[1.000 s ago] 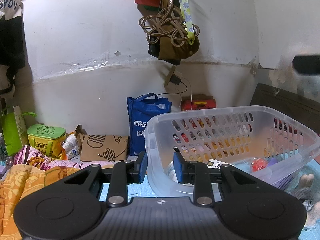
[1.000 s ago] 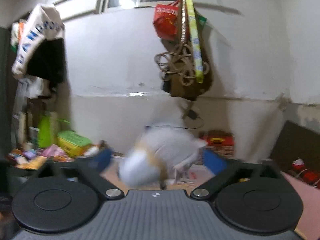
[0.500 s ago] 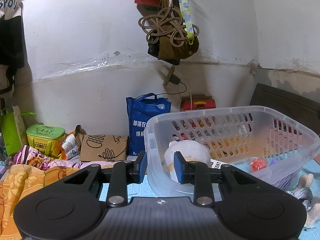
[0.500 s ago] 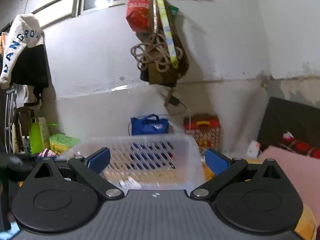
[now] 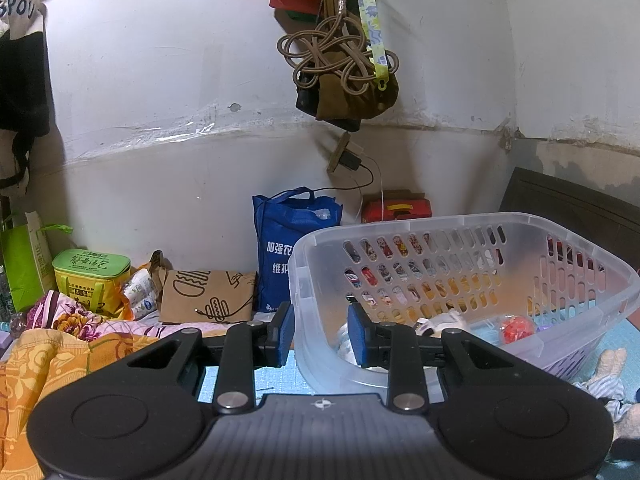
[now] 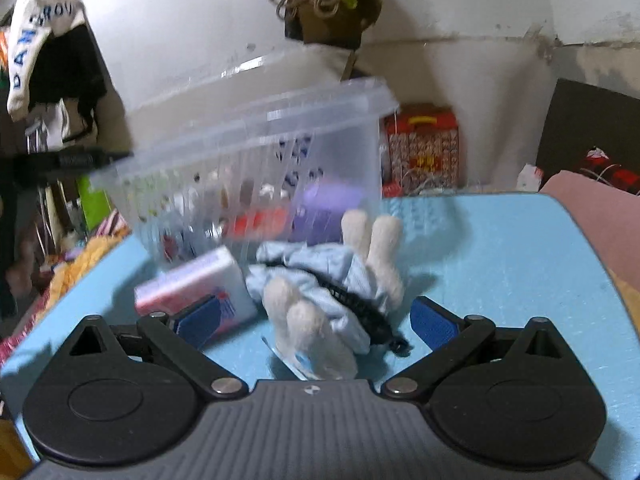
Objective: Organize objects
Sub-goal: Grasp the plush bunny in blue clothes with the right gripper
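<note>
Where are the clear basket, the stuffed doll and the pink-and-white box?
clear basket (image 5: 472,219): left wrist view, far rim.
stuffed doll (image 6: 320,300): right wrist view, blue dress.
pink-and-white box (image 6: 188,284): right wrist view, top face.

Cluttered home bedroom: floral bedding (image 5: 60,320), hanging clothes (image 6: 44,44), shopping bags (image 5: 288,248).

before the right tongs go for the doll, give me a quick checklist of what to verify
1. Right tongs open wide enough: ok, both pads sit apart either side of the doll.
2. Doll between the pads: ok, it lies on the blue mat, roughly centred.
3. Pads touching the doll: cannot tell, view is blurred.
4. Box clear of the left pad: not ok, it lies right at that pad.
5. Left tongs steadying the basket: ok, its pads straddle the near rim.
6. Room in the basket: ok, only a few small things inside.
</note>
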`<state>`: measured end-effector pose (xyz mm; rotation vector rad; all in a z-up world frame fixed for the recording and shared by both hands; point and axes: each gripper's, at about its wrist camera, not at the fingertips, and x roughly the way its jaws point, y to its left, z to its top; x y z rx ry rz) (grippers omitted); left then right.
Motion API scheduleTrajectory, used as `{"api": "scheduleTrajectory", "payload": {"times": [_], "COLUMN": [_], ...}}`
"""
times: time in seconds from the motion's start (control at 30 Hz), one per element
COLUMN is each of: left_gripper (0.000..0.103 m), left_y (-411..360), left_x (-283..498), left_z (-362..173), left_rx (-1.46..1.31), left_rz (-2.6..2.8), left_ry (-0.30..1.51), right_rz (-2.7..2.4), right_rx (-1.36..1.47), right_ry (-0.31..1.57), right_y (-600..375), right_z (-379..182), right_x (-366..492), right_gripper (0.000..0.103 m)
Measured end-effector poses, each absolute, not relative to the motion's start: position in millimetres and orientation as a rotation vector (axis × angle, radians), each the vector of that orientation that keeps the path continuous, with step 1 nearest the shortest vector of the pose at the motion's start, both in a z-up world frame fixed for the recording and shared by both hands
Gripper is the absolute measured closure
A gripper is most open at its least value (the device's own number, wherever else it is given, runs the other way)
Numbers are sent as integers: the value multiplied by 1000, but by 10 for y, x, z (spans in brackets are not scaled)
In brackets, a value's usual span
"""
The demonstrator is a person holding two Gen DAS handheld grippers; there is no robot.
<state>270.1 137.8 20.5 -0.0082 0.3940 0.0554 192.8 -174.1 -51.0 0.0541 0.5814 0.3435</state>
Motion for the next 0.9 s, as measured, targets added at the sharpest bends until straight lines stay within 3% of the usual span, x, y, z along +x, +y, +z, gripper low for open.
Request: {"api": "scheduleTrajectory", "payload": {"times": [0.5,0.57,0.67,0.9], "left_gripper": [69,69,69,67], "left_y": [1379,1374,1371,1371], "left_x": [2708,2704,2709,2711], "left_z": [208,209,211,207], "left_rx": [-7,-7,-7,-7], "left_rz": [56,54,52,53], "left_ry": [392,390,393,394], "right_rz": [253,268,267,273], "right_rx": [-16,-8,32,185], "right_ry": [666,651,632,523], "right_y": [-1608,-1617,-1660,-1889], "right_z": [-629,-625,-625,-599], "right_x": [2220,2188,2160,1973], "right_gripper": [0,17,29,31]}}
